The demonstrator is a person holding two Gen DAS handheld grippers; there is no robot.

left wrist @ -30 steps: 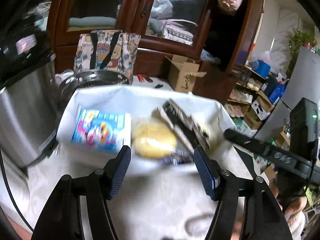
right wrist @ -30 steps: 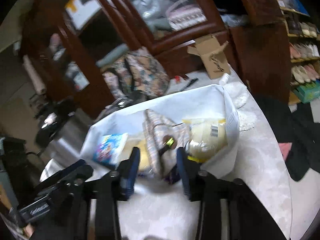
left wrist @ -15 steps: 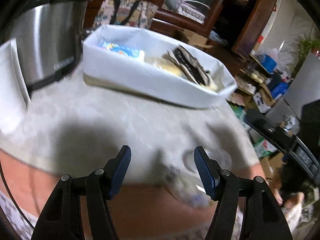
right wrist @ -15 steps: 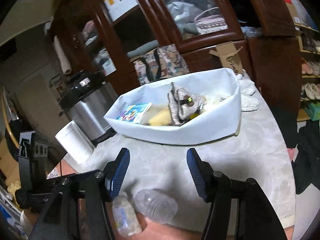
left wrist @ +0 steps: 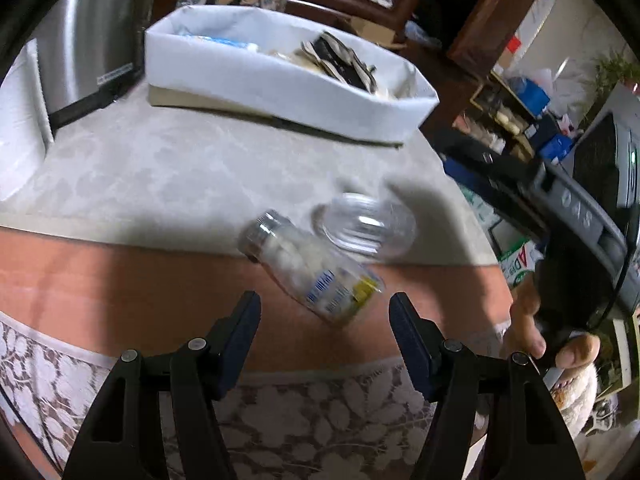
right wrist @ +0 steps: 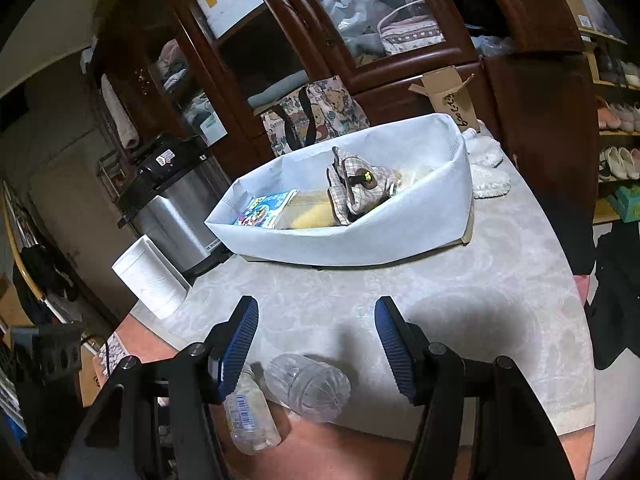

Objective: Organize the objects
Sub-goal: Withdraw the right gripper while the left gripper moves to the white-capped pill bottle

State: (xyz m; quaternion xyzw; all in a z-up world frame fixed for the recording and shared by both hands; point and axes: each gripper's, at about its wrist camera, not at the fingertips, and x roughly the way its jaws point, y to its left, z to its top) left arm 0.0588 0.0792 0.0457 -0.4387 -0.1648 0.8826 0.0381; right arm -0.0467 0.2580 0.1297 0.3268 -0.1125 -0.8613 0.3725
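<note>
A white fabric bin (left wrist: 280, 84) (right wrist: 360, 240) stands on the table and holds a colourful box (right wrist: 266, 209), a yellow item (right wrist: 310, 216) and a plaid pouch (right wrist: 360, 184). A labelled bottle of white tablets (left wrist: 312, 268) (right wrist: 250, 416) lies on its side at the table's near edge. A clear empty bottle (left wrist: 364, 226) (right wrist: 308, 386) lies beside it. My left gripper (left wrist: 324, 332) is open just short of the tablet bottle. My right gripper (right wrist: 316, 336) is open above both bottles.
A steel bin (left wrist: 88, 52) (right wrist: 180, 208) and a white paper roll (left wrist: 20, 120) (right wrist: 152, 280) stand at the table's left. A lace cloth (left wrist: 280, 420) hangs over the near edge. A wooden cabinet (right wrist: 320, 40), a patterned bag (right wrist: 316, 116) and a cardboard box (right wrist: 448, 96) are behind.
Both grippers have pulled back from the bin toward the table's near edge. The two lying bottles have come into view in front of them. The right gripper has opened wider.
</note>
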